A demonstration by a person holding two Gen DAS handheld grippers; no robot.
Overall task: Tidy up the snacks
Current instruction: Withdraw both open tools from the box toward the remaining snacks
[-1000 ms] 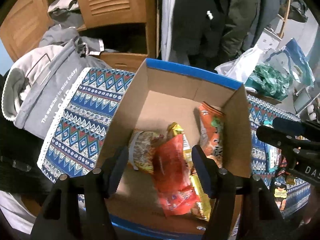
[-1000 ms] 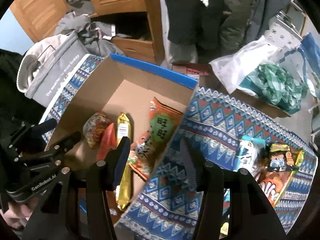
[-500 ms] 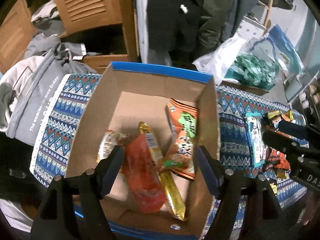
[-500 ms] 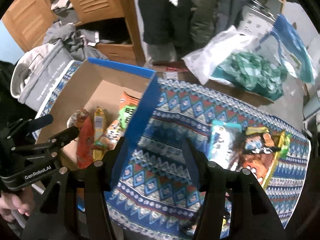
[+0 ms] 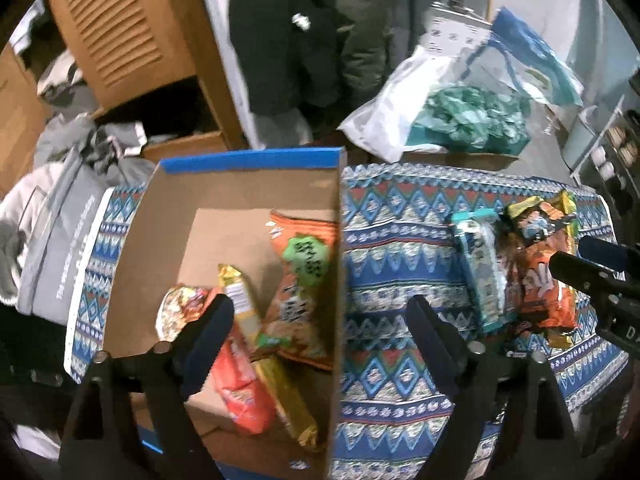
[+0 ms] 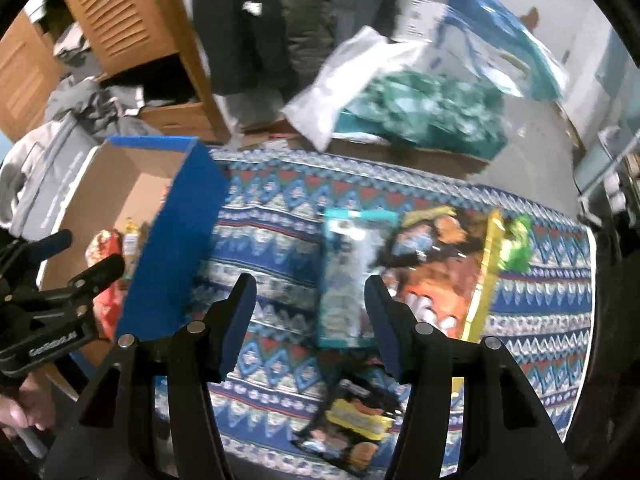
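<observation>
- While both rigs have swung rightward since a second ago, my left gripper [image 5: 320, 332] now straddles the right wall of the cardboard box [image 5: 248, 192] instead of hanging over its middle; its fingers are spread wide with nothing between them.
- Inside the box lie four snacks: a round patterned packet [image 5: 178, 310] at far left, a red packet [image 5: 236, 388], a gold bar [image 5: 276, 364] and an orange-and-green bag [image 5: 304, 276] leaning against the right wall. They sit as they did a second ago.
- Between box and loose snacks runs bare patterned tablecloth [image 6: 276, 220]; earlier my right camera looked down into the box, which now sits at its left edge.
- My right gripper [image 6: 310, 324] hangs over the cloth, fingers wide apart and empty, with the teal packet [image 6: 348, 276] lying flat just ahead, nearer the right finger.
- Right of that lies a large orange bag [image 6: 436, 276] with a yellow strip [image 6: 484, 276] and a green wrapper [image 6: 516, 248] beside it.
- Nearer me, a dark packet with yellow print [image 6: 356, 424] lies on the cloth, blurred.
</observation>
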